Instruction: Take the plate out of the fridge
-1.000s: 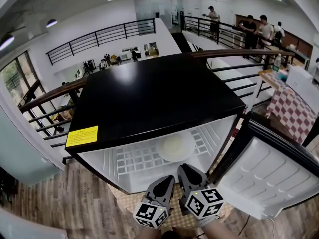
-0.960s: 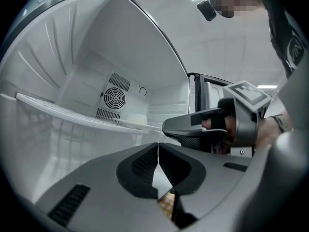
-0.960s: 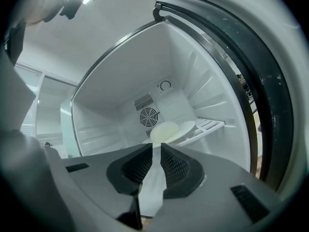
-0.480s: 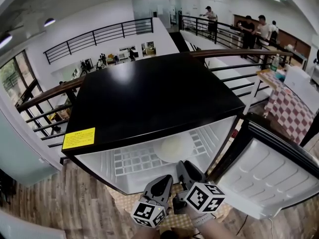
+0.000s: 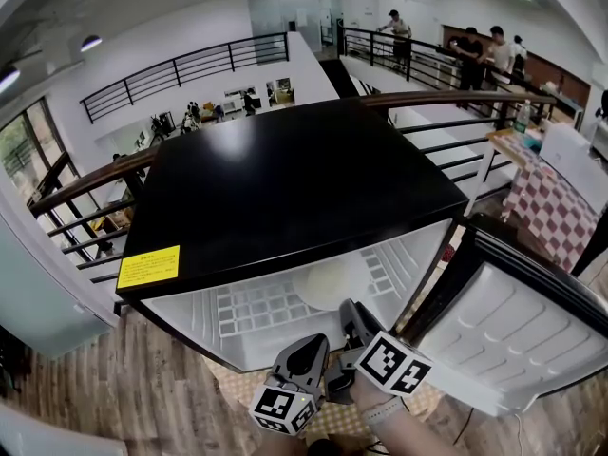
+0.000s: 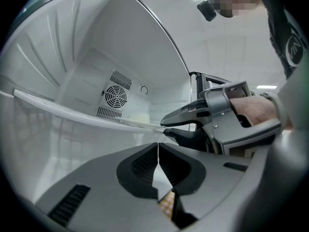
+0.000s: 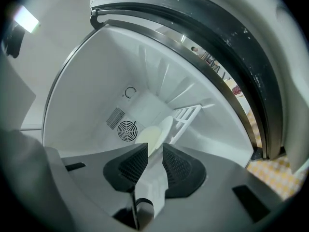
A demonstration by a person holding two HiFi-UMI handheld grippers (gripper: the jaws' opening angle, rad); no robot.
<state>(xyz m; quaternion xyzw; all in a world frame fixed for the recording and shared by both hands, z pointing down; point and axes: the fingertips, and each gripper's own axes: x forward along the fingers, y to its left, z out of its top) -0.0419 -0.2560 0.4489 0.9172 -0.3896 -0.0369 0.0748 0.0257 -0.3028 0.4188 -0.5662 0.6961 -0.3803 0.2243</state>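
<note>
Wood-plank floor (image 5: pixel 104 397) and black railings (image 5: pixel 190 65) surround a small fridge (image 5: pixel 285 188) with a glossy black top and a yellow sticker (image 5: pixel 148 266) at its front left corner. Its door (image 5: pixel 513 321) is swung wide to the right, showing a white lining. Inside, a pale round plate (image 5: pixel 328 281) lies flat on the white wire shelf (image 5: pixel 252 307), right of the middle and toward the front. Both tools hover low at the fridge mouth, side by side. The left gripper (image 5: pixel 310 348) sits just outside the opening with its jaws pressed together on nothing – its own view shows only a thin seam between the dark pads. The right gripper (image 5: pixel 350 312) reaches further in, its tip at the shelf's front edge just short of the plate; its jaws stand a little apart and empty, and the plate's rim shows beyond the gap. A round fan grille (image 7: pixel 127 130) is set in the back wall behind the plate.
</note>
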